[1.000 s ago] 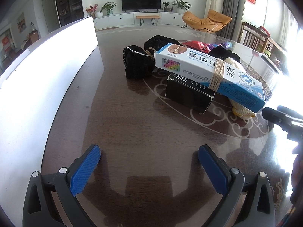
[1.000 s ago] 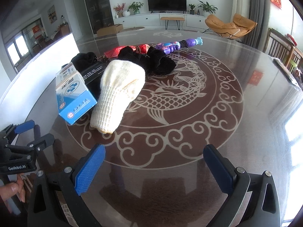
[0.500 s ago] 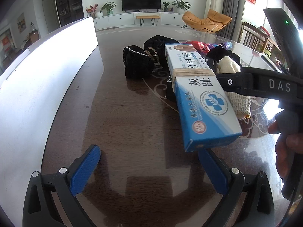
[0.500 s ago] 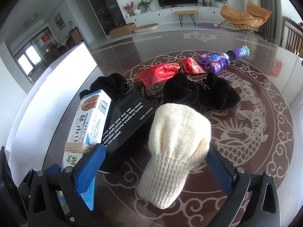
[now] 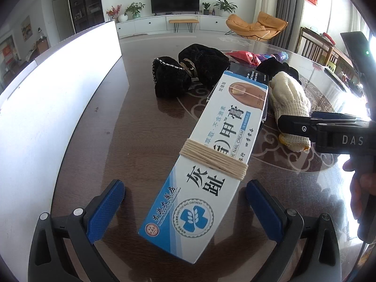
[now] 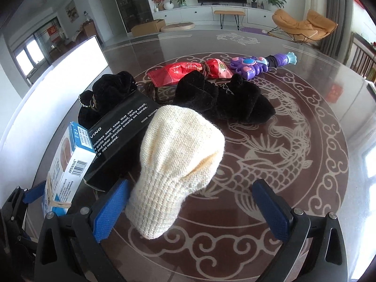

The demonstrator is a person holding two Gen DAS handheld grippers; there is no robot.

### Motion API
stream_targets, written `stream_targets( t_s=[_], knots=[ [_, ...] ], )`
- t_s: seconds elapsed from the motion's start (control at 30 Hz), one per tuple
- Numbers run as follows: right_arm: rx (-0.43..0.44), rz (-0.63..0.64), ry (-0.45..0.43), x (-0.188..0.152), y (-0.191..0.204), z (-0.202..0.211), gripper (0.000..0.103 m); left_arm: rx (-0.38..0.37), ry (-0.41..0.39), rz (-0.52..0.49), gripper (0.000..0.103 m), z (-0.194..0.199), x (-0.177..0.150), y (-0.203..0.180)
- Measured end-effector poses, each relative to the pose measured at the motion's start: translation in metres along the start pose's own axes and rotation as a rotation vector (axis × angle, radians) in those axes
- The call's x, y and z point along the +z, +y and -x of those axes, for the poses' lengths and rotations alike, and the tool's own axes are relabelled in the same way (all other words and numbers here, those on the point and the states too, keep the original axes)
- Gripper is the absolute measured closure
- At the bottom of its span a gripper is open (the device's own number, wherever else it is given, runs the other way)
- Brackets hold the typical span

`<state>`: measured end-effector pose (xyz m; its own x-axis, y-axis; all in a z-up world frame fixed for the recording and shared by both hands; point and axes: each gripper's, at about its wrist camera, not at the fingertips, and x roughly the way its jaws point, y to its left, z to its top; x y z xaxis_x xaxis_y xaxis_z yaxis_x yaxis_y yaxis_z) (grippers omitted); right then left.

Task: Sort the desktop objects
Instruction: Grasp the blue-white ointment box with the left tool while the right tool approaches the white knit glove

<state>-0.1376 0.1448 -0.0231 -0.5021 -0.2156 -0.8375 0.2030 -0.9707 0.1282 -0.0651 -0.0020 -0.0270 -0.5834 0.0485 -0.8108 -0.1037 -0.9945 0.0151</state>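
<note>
The left gripper (image 5: pixel 182 208) is held with its blue-padded fingers (image 5: pixel 105 208) spread wide, and nothing is clamped between them. The near end of the white and blue ointment box (image 5: pixel 206 164) is seen between these fingers, touching neither pad; its far end is propped up on the black box (image 5: pixel 249 76) ahead. A band of tan string (image 5: pixel 213 158) is wound around its middle. Ahead and to the left of the fingers, a black velvet pouch (image 5: pixel 169 80) is set on the dark table (image 5: pixel 112 141), and a white board (image 5: pixel 47 98) stands along the table's left side. To the right of the fingers, the right gripper (image 5: pixel 329 131) and part of a hand (image 5: pixel 363 188) are visible.

In the right wrist view, the right gripper (image 6: pixel 191 208) is likewise opened wide. The cuff end of the cream knitted glove (image 6: pixel 178 164) lies between its fingers (image 6: pixel 110 209), close beside the left pad; whether contact is made cannot be told. The glove's far end is leaned against the black box (image 6: pixel 122 131). Left of the fingers the ointment box (image 6: pixel 68 166) is seen, with the left gripper's blue pad beside it. Beyond the fingertips lie a black plush item (image 6: pixel 223 101), a red snack packet (image 6: pixel 185 70) and a purple toy wand (image 6: pixel 260 64), all on the table's fish pattern (image 6: pixel 270 162).
</note>
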Motion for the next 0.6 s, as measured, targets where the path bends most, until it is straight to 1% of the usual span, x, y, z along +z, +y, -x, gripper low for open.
stream_targets(
  t_s=[0.1, 0.23, 0.47, 0.6],
  knots=[
    [-0.003, 0.081, 0.016, 0.002, 0.017, -0.005, 0.000, 0.000, 0.000, 0.000, 0.000, 0.000, 0.000, 0.000],
    [-0.053, 0.152, 0.019, 0.005, 0.037, -0.015, 0.000, 0.000, 0.000, 0.000, 0.000, 0.000, 0.000, 0.000],
    [-0.055, 0.157, -0.034, 0.001, 0.039, -0.019, 0.000, 0.000, 0.000, 0.001, 0.000, 0.000, 0.000, 0.000],
    [-0.046, 0.170, -0.007, 0.004, 0.040, -0.022, 0.000, 0.000, 0.000, 0.001, 0.000, 0.000, 0.000, 0.000]
  ],
)
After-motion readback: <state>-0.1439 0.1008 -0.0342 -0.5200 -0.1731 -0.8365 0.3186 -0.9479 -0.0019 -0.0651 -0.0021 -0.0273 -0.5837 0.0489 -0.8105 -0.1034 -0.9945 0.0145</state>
